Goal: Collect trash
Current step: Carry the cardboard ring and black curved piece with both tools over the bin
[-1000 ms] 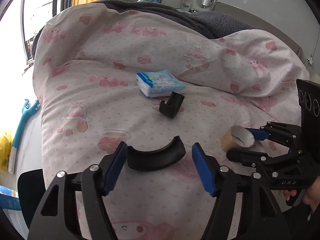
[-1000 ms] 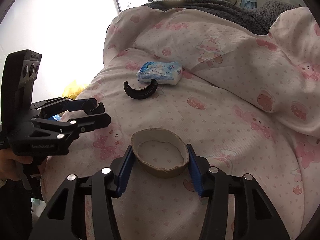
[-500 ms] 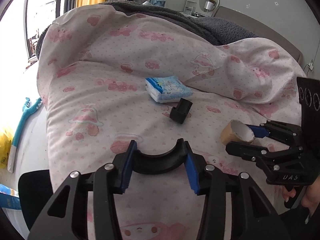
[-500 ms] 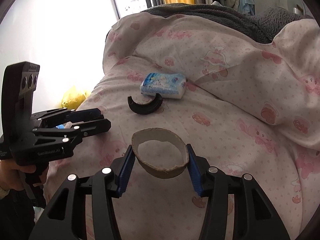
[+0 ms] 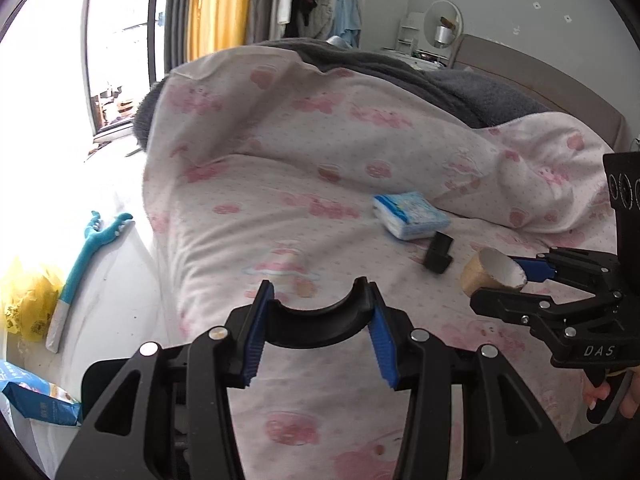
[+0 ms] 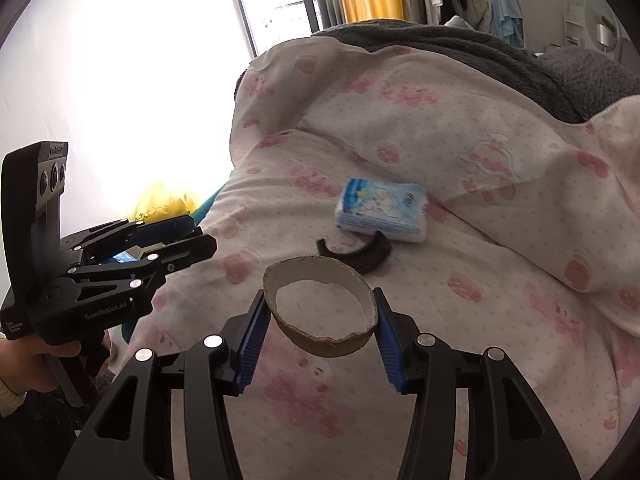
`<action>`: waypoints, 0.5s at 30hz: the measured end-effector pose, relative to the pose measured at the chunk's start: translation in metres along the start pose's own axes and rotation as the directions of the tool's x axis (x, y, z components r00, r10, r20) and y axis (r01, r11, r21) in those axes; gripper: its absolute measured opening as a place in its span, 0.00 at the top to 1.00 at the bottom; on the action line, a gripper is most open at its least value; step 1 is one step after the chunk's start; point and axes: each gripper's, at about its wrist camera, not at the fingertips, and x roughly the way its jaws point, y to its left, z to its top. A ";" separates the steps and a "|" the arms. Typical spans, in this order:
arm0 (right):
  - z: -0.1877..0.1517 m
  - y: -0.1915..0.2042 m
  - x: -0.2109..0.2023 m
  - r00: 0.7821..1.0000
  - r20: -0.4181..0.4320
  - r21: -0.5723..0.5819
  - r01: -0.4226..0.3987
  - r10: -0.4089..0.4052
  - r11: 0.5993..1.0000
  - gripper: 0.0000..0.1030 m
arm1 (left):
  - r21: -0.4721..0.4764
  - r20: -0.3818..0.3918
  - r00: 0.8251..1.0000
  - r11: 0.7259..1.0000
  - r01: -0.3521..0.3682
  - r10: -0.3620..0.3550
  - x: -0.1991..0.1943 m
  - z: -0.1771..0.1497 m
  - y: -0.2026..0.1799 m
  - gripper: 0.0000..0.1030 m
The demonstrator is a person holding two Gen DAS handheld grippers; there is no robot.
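My left gripper is shut on a black curved plastic piece and holds it above the pink bedspread. My right gripper is shut on a brown cardboard tube ring, also lifted; the ring shows in the left wrist view at the right. A second black curved piece lies on the bed next to a blue and white tissue pack; both also show in the left wrist view, the piece and the pack. The left gripper shows at the left of the right wrist view.
The pink patterned quilt covers the bed, with a grey blanket behind it. On the floor at the left lie a yellow plastic bag, a teal back-scratcher and a blue packet.
My left gripper closed on the black curved piece and lifted it off the quilt. Both grippers have risen and pulled back with their objects, so the floor and window come into view.
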 end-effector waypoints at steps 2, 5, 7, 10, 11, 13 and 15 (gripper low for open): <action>0.003 0.005 0.004 1.000 -0.003 -0.005 -0.005 0.005 1.000 0.50 | -0.006 -0.001 1.000 1.000 -0.012 0.012 -0.003 0.001 0.008 0.52; 0.007 0.014 0.010 1.000 -0.007 -0.015 -0.012 0.012 1.000 0.50 | -0.018 -0.009 1.000 1.000 0.004 -0.004 -0.007 0.001 0.019 0.52; 0.010 0.021 0.015 1.000 -0.007 -0.023 -0.018 0.018 1.000 0.50 | -0.018 -0.013 1.000 1.000 0.005 -0.005 -0.009 0.001 0.025 0.52; 0.015 0.032 0.021 1.000 -0.006 -0.033 -0.030 0.030 0.999 0.50 | -0.019 -0.018 1.000 1.000 0.003 -0.003 -0.012 0.000 0.032 0.53; 0.016 0.035 0.022 0.999 -0.005 -0.034 -0.033 0.033 0.999 0.50 | -0.020 -0.020 1.000 1.000 0.012 -0.012 -0.013 -0.001 0.035 0.53; 0.020 0.043 0.026 0.999 -0.003 -0.041 -0.041 0.041 0.998 0.50 | -0.010 -0.021 1.000 1.000 0.009 -0.009 -0.015 -0.003 0.040 0.54; 0.023 0.053 0.031 0.999 -0.002 -0.049 -0.050 0.050 0.998 0.50 | -0.003 -0.021 1.000 1.000 -0.006 0.006 -0.017 -0.005 0.045 0.54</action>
